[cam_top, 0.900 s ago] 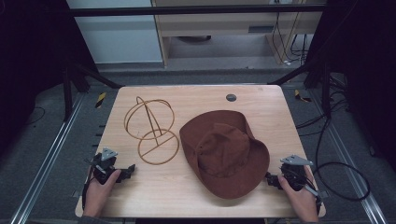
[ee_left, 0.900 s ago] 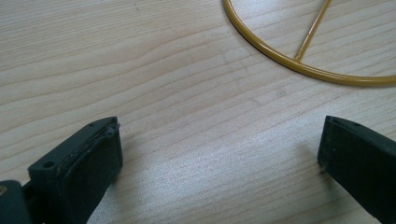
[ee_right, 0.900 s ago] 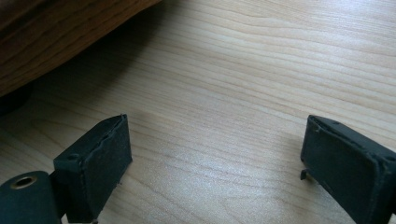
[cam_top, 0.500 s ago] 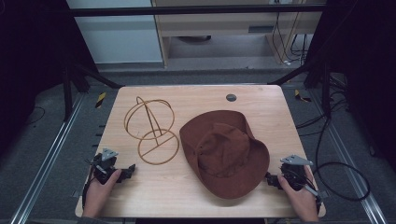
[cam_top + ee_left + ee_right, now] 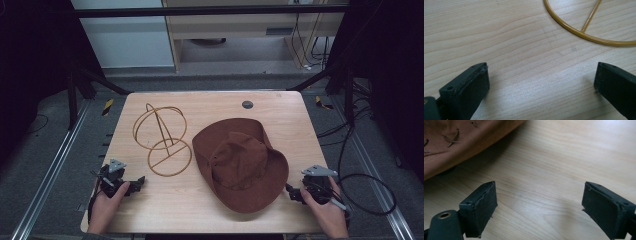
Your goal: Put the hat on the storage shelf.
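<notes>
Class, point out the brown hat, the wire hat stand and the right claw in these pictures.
brown hat (image 5: 237, 162), high view, on its crown.
wire hat stand (image 5: 170, 158), high view, on its base ring's crossbar.
right claw (image 5: 292, 192), high view, between its fingertips.

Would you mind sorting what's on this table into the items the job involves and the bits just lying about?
In the job:
- brown hat, lying on the table
- wire hat stand, beside it
- left tool and right tool, both open

Lying about:
- dark round disc near the far edge
</notes>
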